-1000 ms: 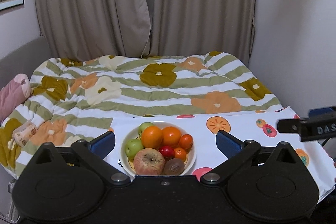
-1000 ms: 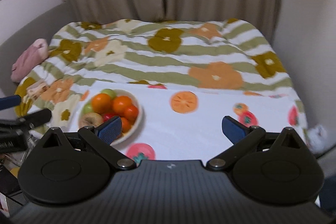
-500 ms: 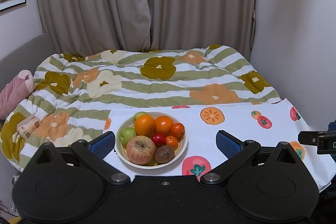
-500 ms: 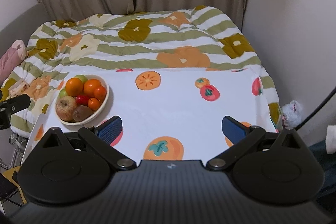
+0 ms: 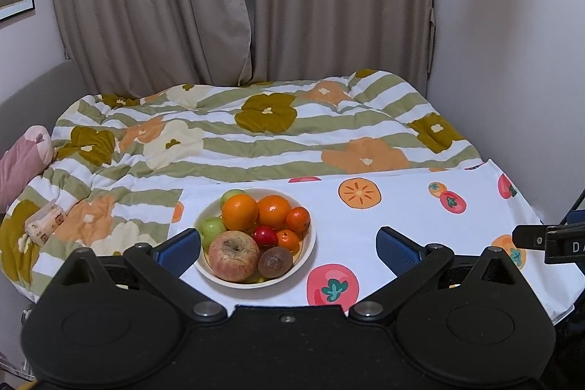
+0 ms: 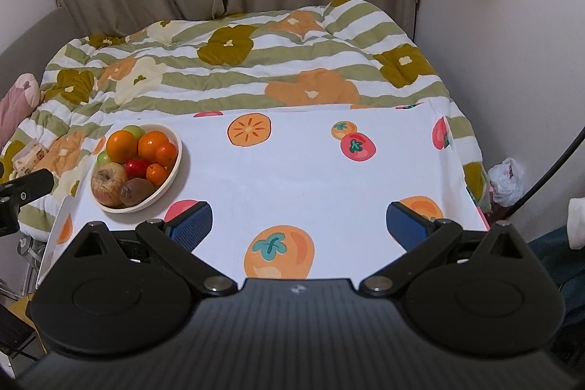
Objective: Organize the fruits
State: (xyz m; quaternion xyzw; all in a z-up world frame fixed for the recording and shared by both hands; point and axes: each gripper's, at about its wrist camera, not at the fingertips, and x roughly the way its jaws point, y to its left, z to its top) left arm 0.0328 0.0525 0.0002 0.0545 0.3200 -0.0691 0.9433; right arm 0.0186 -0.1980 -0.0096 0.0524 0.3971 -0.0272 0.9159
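Observation:
A cream bowl (image 5: 309,245) of mixed fruit stands at the left end of a table under a white fruit-print cloth (image 5: 384,207). It holds oranges (image 5: 239,211), a large blotchy apple (image 5: 234,255), a green apple (image 5: 212,228), a small red fruit (image 5: 265,235) and a brown kiwi (image 5: 275,262). My left gripper (image 5: 289,245) is open and empty, just short of the bowl. My right gripper (image 6: 298,223) is open and empty over the cloth's near edge; the bowl (image 6: 175,167) lies to its far left.
A bed with a striped flower quilt (image 5: 256,134) lies behind the table, curtains behind it. A wall (image 6: 493,42) is on the right, a white bag (image 6: 506,178) on the floor below it. A pink cushion (image 5: 22,159) lies at the left.
Both grippers have drawn back and risen, so the bowl and cloth show further off. The right view has swung right, with the bowl now at its left. Jaws stayed open.

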